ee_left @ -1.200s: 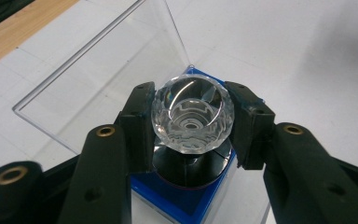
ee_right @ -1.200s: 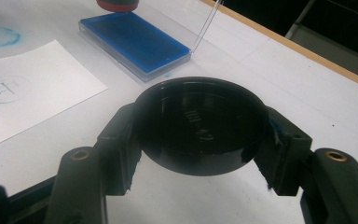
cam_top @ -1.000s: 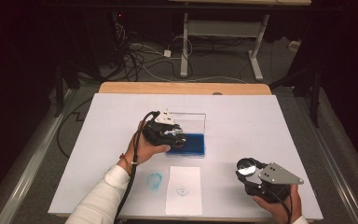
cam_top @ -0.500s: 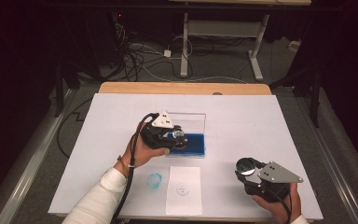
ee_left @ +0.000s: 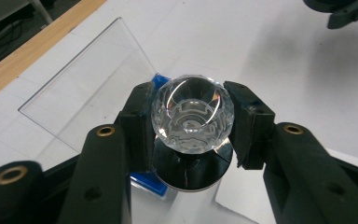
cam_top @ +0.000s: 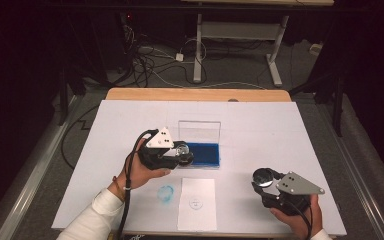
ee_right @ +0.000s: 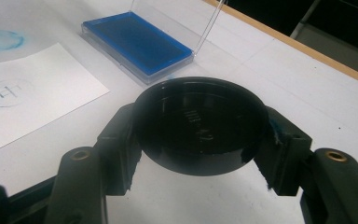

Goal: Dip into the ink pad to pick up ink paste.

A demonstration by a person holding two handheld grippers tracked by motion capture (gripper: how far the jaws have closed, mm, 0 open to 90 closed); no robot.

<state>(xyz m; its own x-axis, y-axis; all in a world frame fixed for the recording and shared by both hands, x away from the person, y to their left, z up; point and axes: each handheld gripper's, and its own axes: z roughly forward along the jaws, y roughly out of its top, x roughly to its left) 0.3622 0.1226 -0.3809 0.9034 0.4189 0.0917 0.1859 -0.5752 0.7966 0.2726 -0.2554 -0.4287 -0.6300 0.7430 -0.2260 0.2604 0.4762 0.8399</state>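
A clear, faceted glass stamp (ee_left: 192, 113) with a round black base sits clamped between the jaws of the left claw (ee_left: 192, 121), which is closed tight on its knob. In the high view the left claw (cam_top: 177, 152) holds the stamp at the left end of an open ink pad (cam_top: 202, 154), a shallow blue tray with its clear lid (cam_top: 199, 131) standing up behind it. Compared with a second ago, this hand has drawn slightly back toward the left and lifted a little, so the stamp now looks to be coming off the ink rather than pressing into it; whether its face is touching the pad cannot be told.

Just in front of the pad, nearer the person, lies a white slip of paper (cam_top: 197, 202) bearing one faint round blue print (cam_top: 195, 203). To its left, a smudged blue ring (cam_top: 166, 193) marks the white counter (cam_top: 260, 130) itself.

Well to the right, the right claw (cam_top: 266, 181) has not moved. Its jaws are closed on a round black cap (ee_right: 200, 123), probably the stamp's cover, held just above the counter.

My reading: the stamp has just been inked, and the paper is the likely next stop for a second print.
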